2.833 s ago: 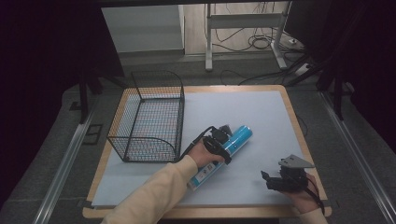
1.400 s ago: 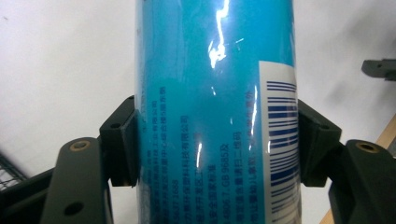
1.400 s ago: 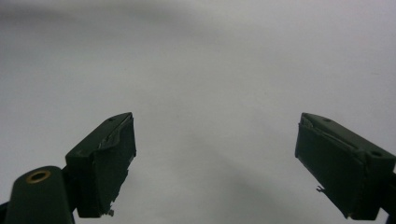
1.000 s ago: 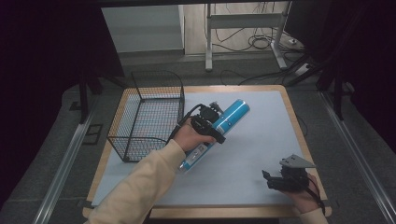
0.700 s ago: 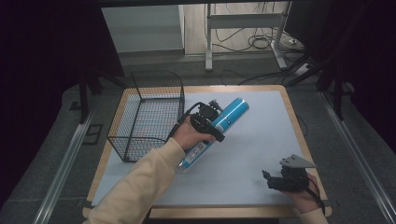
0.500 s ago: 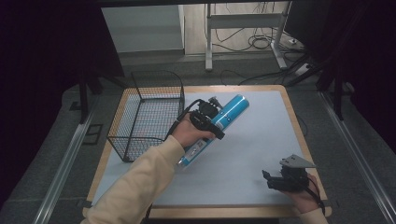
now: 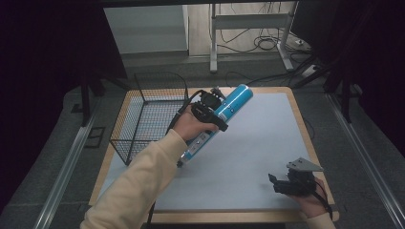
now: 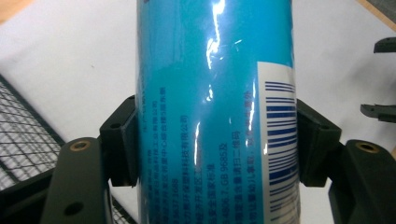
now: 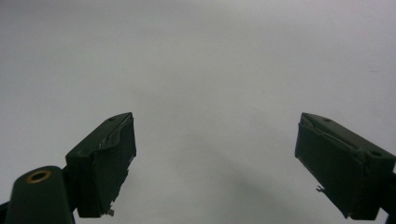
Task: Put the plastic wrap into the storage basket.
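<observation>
Blue tube (image 7: 224,112) is clamped mid-body betw. jaws of left gripper (image 7: 208,110), lifted off table (image 7: 267,138), wire basket (image 7: 148,119) just to its left. Judged step: carry. Next: move over basket rim, then release. Right gripper (image 7: 286,182) wide apart, holding nothing.

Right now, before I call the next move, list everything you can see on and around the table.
Table: one, pale grey top with a wooden edge.
Wire basket: one, black, at the table's far left.
Tube: one, blue with a white barcode label, lifted and tilted right of the basket.
Metal frame: one, grey, on the floor beyond the table.
Left gripper: black, clamped on the tube's sides.
Right gripper: black, jaws apart over the near right of the table.
</observation>
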Motion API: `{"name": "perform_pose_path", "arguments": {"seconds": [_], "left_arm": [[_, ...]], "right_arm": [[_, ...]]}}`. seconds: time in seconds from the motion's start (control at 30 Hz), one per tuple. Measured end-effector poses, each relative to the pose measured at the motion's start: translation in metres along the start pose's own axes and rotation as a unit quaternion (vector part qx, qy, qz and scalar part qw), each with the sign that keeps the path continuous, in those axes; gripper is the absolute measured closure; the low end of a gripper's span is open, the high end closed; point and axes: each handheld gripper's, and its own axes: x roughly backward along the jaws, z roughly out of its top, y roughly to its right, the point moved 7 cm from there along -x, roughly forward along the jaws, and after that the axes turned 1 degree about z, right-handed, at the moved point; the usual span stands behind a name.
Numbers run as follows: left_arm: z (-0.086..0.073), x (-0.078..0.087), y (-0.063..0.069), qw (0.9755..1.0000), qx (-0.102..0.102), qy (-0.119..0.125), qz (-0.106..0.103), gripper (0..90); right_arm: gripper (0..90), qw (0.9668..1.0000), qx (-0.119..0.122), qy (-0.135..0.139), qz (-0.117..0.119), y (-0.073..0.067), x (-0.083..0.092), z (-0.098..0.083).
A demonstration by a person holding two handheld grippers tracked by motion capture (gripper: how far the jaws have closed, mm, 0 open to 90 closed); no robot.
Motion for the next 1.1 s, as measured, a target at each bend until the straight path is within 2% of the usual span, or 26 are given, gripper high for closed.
{"name": "perform_pose_path", "arguments": {"seconds": [0.17,0.2,0.27,0.63,0.7,0.8,0.83,1.1], "left_arm": [[0.005,0.003,-0.006,1.0000,0.006,0.005,0.005,31.4],[0.006,0.005,-0.010,0.9999,-0.002,0.002,0.010,31.4],[0.007,0.005,-0.013,0.9999,-0.002,0.002,0.015,31.3],[0.009,0.007,-0.035,0.9994,0.015,0.000,0.031,31.4],[0.009,0.006,-0.042,0.9989,0.024,-0.005,0.039,31.4],[0.009,0.005,-0.047,0.9987,0.026,-0.007,0.042,31.4],[0.010,0.006,-0.050,0.9986,0.034,-0.007,0.040,31.4],[0.019,0.013,-0.055,0.9986,0.035,0.001,0.039,31.4]], "right_arm": [[12.9,1.0000,-0.002,0.001,0.001,0.001,0.000,0.000],[13.0,1.0000,-0.002,0.001,0.000,0.001,0.000,0.000],[13.0,1.0000,-0.002,0.002,0.000,0.000,0.000,0.000],[12.9,1.0000,-0.004,0.003,0.000,0.001,0.000,0.001],[13.0,1.0000,-0.002,0.003,0.000,0.001,0.001,0.001],[12.9,1.0000,-0.002,0.004,-0.001,0.001,0.001,0.001],[12.9,1.0000,-0.003,0.005,0.000,0.001,0.001,0.001],[12.9,1.0000,-0.003,0.006,-0.001,0.003,0.001,0.001]]}}
